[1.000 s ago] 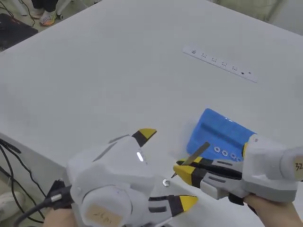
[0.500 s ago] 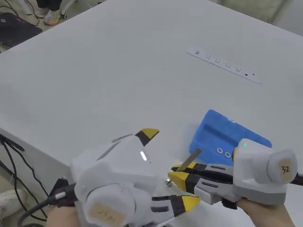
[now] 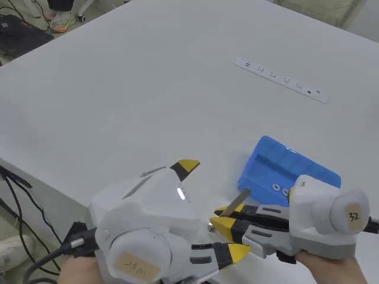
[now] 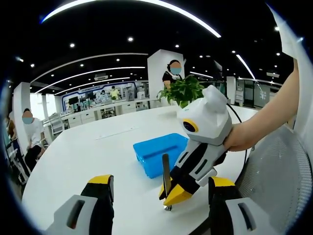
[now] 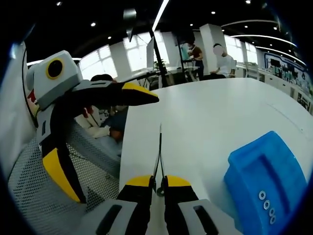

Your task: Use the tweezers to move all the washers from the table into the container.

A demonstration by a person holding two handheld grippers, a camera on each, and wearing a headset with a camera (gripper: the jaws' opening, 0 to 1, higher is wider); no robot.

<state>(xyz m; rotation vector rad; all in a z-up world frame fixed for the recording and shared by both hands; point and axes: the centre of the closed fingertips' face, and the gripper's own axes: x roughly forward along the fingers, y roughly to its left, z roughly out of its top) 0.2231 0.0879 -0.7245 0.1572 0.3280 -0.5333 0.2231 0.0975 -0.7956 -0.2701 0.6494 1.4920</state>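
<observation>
Head view, container (image 3: pixel 278 163) holding washers (image 3: pixel 276 187); right gripper (image 3: pixel 219 218) clamping tweezers (image 3: pixel 237 201); left gripper (image 3: pixel 214 209) gaping, empty

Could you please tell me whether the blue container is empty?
No, several washers lie inside the blue container.

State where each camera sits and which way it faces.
Head view: on the headset, facing down at the table; left gripper and right gripper show low in frame.
Left gripper view: rides the left gripper, facing the right gripper, the hand holding it and the blue container.
Right gripper view: rides the right gripper, facing along its tweezers over the table; left gripper at left.
Shared: both gripper views catch the blue container.
</observation>
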